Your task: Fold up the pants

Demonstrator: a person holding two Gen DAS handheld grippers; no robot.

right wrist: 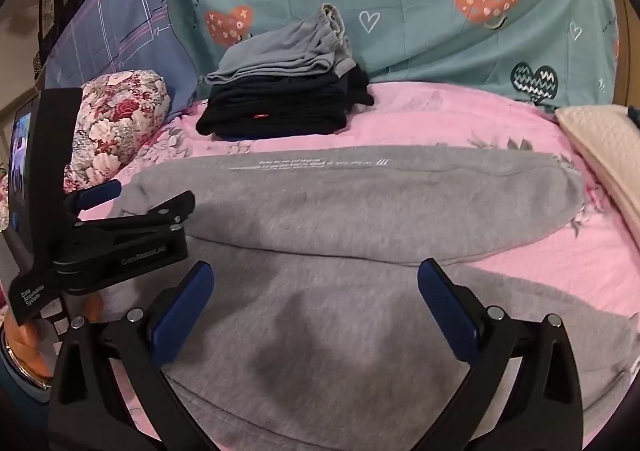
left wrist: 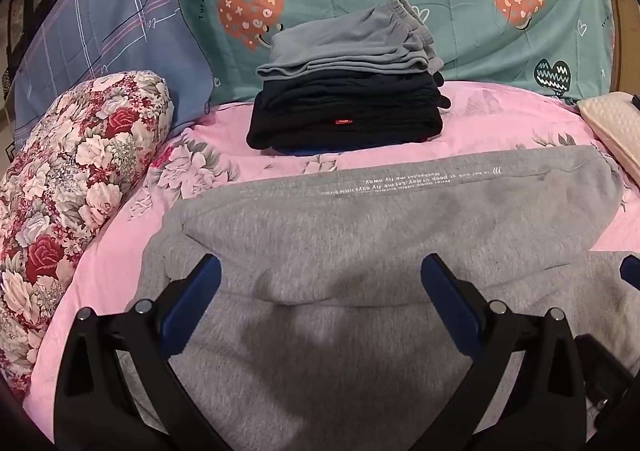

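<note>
Pants (left wrist: 400, 219), grey, lie spread on our pink bedsheet (left wrist: 500, 123) before a stack of folded clothes (left wrist: 348, 99). Our left gripper (left wrist: 320, 275) and right gripper (right wrist: 316, 283) hover above them, jaws wide apart, empty.

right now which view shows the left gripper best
The right wrist view: there the left gripper shows from the side, body and both open fingers, over the grey pants. The left wrist view gives only its own two spread fingers from behind, nothing between them.
</note>
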